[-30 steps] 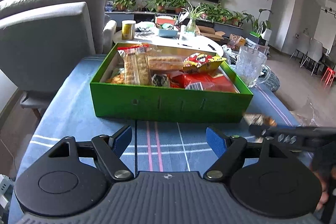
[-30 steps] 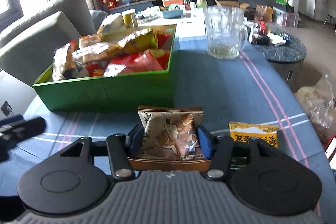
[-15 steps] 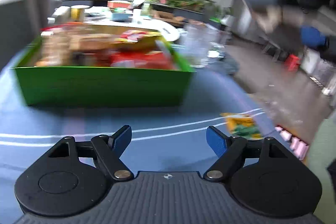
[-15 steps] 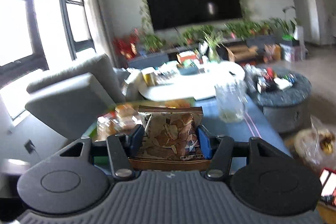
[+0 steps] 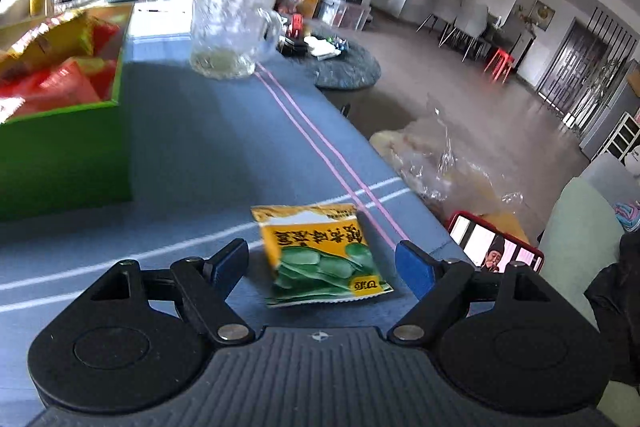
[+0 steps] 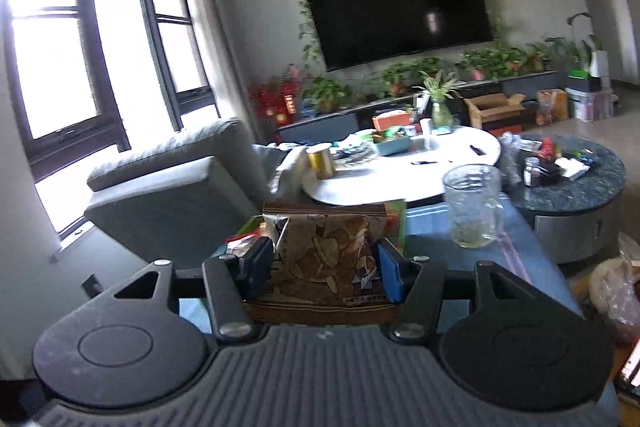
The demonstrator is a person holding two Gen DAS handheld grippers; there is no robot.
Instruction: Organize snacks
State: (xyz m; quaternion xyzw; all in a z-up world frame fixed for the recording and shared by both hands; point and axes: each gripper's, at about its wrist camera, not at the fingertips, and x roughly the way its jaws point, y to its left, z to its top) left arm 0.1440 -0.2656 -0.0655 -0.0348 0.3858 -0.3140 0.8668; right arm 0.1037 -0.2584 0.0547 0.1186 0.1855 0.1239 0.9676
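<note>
A yellow and green snack packet [image 5: 320,253] lies flat on the blue tablecloth [image 5: 208,147]. My left gripper [image 5: 322,265] is open and straddles the packet's near end, one finger on each side. The green box [image 5: 64,147] with several snacks stands at the left. My right gripper [image 6: 326,273] is shut on a brown snack packet [image 6: 328,263] and holds it high in the air. The green box [image 6: 396,223] shows only in slivers behind that packet.
A glass mug [image 5: 230,27] stands on the cloth beyond the box; it also shows in the right wrist view [image 6: 474,205]. A crumpled plastic bag [image 5: 440,159] and a phone [image 5: 494,247] lie off the table's right edge. A grey armchair [image 6: 176,187] is at the left.
My left gripper has swung right, from facing the green box to over the yellow and green packet. My right gripper has lifted the brown packet off the table and raised it high.
</note>
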